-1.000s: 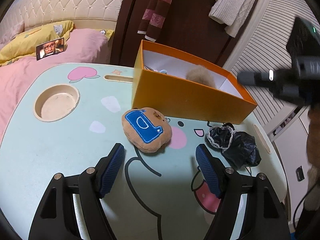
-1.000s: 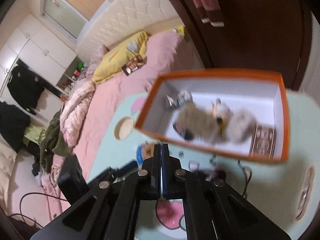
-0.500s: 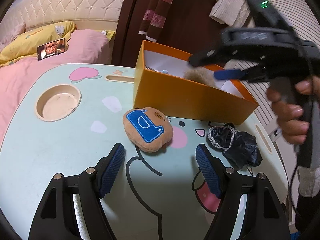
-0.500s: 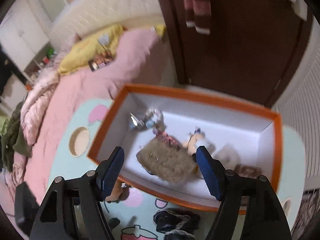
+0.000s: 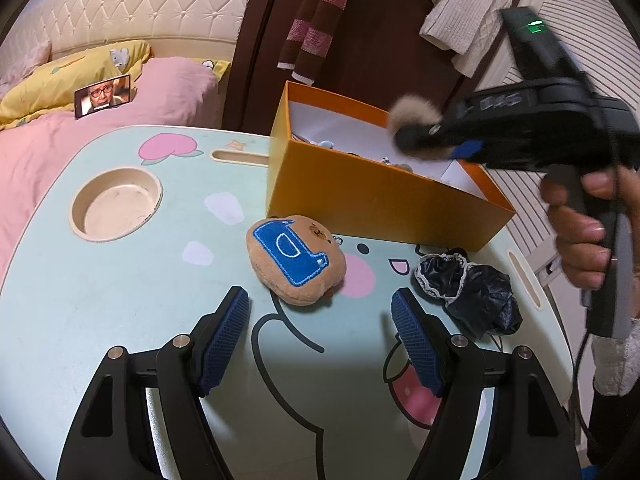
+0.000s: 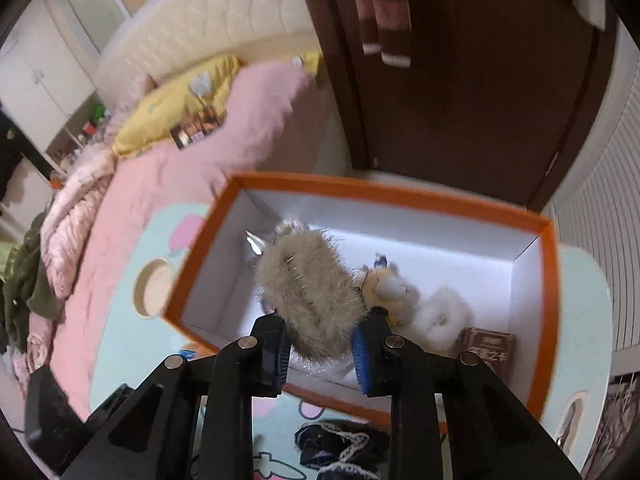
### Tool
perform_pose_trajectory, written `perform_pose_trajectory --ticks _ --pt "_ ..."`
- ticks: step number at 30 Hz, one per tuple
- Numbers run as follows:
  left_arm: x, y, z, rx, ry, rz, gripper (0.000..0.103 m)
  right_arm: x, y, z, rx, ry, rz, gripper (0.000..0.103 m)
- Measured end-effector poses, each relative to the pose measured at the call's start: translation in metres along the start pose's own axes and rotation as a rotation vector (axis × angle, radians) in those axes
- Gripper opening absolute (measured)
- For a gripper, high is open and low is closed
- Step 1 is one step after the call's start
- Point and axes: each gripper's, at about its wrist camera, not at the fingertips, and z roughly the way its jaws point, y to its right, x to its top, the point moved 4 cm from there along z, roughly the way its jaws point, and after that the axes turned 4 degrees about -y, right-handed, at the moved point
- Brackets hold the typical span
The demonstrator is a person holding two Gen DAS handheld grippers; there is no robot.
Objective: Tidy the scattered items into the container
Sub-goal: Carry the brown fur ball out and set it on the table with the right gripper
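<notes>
An orange box [image 5: 360, 196] with a white inside stands at the back of the pale green cartoon table [image 5: 120, 300]. My right gripper [image 6: 320, 336] hangs over the box [image 6: 400, 190], its jaws closing, pads pressing a fuzzy beige hair clip [image 6: 308, 292] from both sides. The left wrist view shows that clip [image 5: 412, 114] at the right gripper's tip [image 5: 436, 136]. My left gripper [image 5: 320, 300] is open just above the table, with a brown plush with a blue patch [image 5: 296, 264] just beyond its fingertips. A black lace-trimmed cloth [image 5: 472, 292] lies to the right.
Inside the box lie a white fluffy piece [image 6: 444, 312], a small doll [image 6: 384, 280], a brown packet [image 6: 486, 346] and a silvery item [image 6: 254, 242]. The table has a round cup recess [image 5: 116, 204]. A pink bed with a phone [image 5: 103, 95] is behind left. A hand [image 5: 580, 248] holds the right gripper.
The right gripper went from shut to wide open and has now shut around the fuzzy clip, moving in over the box. The left gripper, plush and black cloth have not moved.
</notes>
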Motion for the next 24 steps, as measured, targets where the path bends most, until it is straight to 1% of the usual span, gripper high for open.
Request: perform_pose_trajectory --ticks 1,3,5,7,9,11,15,17,19,22,23,24 --pt "0.000 0.000 0.000 -0.001 0.000 -0.001 0.074 0.000 -0.003 -0.007 0.015 0.019 -0.004 0.025" --pt "0.000 0.000 0.000 -0.002 0.001 -0.002 0.074 -0.009 -0.011 -0.024 0.071 0.046 -0.024 0.025" --pt "0.000 0.000 0.000 -0.001 0.001 -0.001 0.074 -0.023 -0.017 -0.038 0.120 0.050 -0.044 0.025" --pt "0.000 0.000 0.000 0.000 0.000 0.000 0.074 -0.039 -0.021 -0.043 0.137 0.043 -0.059 0.025" --pt "0.000 0.000 0.000 0.000 0.000 0.000 0.074 -0.058 -0.021 -0.041 0.140 0.022 -0.057 0.025" --pt "0.000 0.000 0.000 0.000 0.000 0.000 0.074 -0.076 -0.015 -0.030 0.141 -0.008 -0.035 0.025" --pt "0.000 0.001 0.000 0.003 0.002 -0.001 0.074 -0.097 -0.009 -0.009 0.123 -0.039 -0.002 0.025" --pt "0.001 -0.001 -0.001 0.010 0.003 -0.004 0.074 -0.103 -0.009 -0.002 0.122 -0.032 0.015 0.026" --pt "0.001 -0.003 -0.002 0.014 0.007 -0.014 0.074 -0.105 -0.008 -0.003 0.121 0.004 0.024 0.028" --pt "0.001 -0.008 -0.005 0.002 0.013 -0.039 0.074 -0.107 -0.007 -0.007 0.120 0.050 0.021 0.035" --pt "0.001 -0.010 -0.007 -0.004 0.016 -0.051 0.074 -0.108 -0.006 -0.011 0.125 0.073 0.024 0.040" --pt "0.001 -0.012 -0.007 -0.007 0.019 -0.060 0.074 -0.108 -0.006 -0.015 0.131 0.092 0.028 0.048"
